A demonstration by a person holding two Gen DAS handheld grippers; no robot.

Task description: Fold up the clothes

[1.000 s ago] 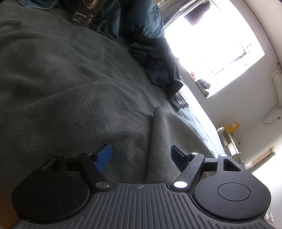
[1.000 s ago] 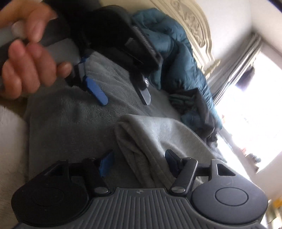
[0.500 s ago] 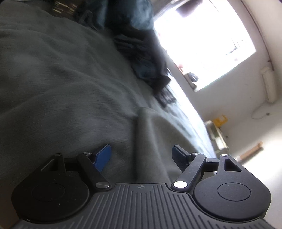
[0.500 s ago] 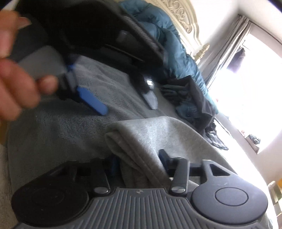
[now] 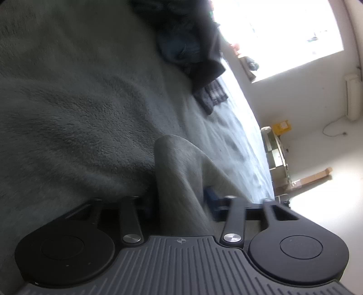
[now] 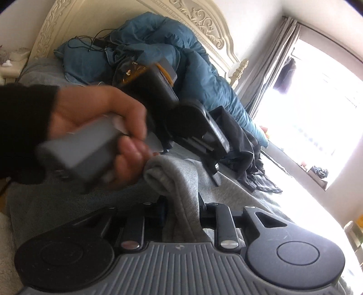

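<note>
A light grey garment [image 5: 174, 168] lies on the grey fleece blanket [image 5: 79, 102] of a bed, raised into a ridge. In the left wrist view the left gripper [image 5: 181, 199] is closing on that ridge; cloth fills the gap, hiding one finger while the blue pad [image 5: 211, 195] touches it. In the right wrist view the right gripper [image 6: 181, 211] is closing on a rolled fold of the same garment [image 6: 172, 179], which is pinched between its fingers. Just beyond it, a hand [image 6: 102, 127] in a black sleeve holds the left gripper's body [image 6: 192, 127].
A blue duvet [image 6: 158, 45] is heaped against the carved cream headboard [image 6: 199, 18]. Dark clothes [image 6: 238, 145] lie in a pile at the bed's far side, by the bright window [image 5: 283, 34]. A shelf and boxes [image 5: 279, 145] stand beyond the bed's edge.
Both grippers were open with the grey fold between their fingers; both have now closed on it. The left gripper moved along the bed towards the right one, which lifted slightly.
</note>
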